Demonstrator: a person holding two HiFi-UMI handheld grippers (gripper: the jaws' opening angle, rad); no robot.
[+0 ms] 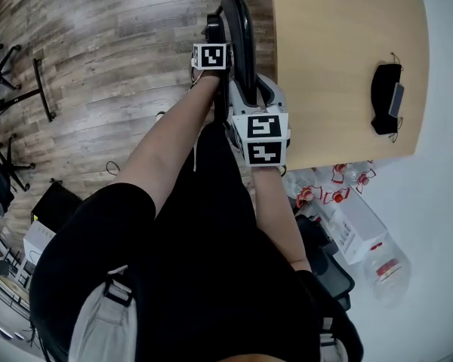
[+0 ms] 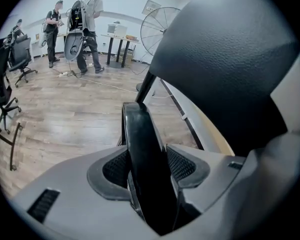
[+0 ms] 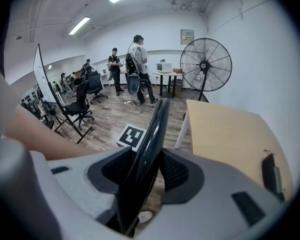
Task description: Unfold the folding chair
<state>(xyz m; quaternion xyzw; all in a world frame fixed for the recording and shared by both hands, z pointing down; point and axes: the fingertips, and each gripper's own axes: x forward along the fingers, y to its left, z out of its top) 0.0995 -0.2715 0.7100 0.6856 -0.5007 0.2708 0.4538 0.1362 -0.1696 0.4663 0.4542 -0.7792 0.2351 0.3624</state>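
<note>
The folded chair (image 1: 240, 29) stands on edge on the wood floor beside a table, with its black rim pointing up at me. My left gripper (image 1: 217, 29) grips that rim at the far end; in the left gripper view the rim (image 2: 140, 134) fills the gap of the left gripper (image 2: 149, 164), both pads against it. A dark padded part of the chair (image 2: 230, 59) looms at the upper right there. My right gripper (image 1: 249, 89) holds the same rim closer to me. In the right gripper view the rim (image 3: 155, 129) runs between the pads of the right gripper (image 3: 142, 176).
A light wooden table (image 1: 347, 51) stands just right of the chair, with a black pouch (image 1: 385, 96) on it. Boxes and bottles (image 1: 347, 202) lie on the floor at right. Farther off are a standing fan (image 3: 206, 64), people (image 3: 137, 59) and office chairs (image 3: 82, 101).
</note>
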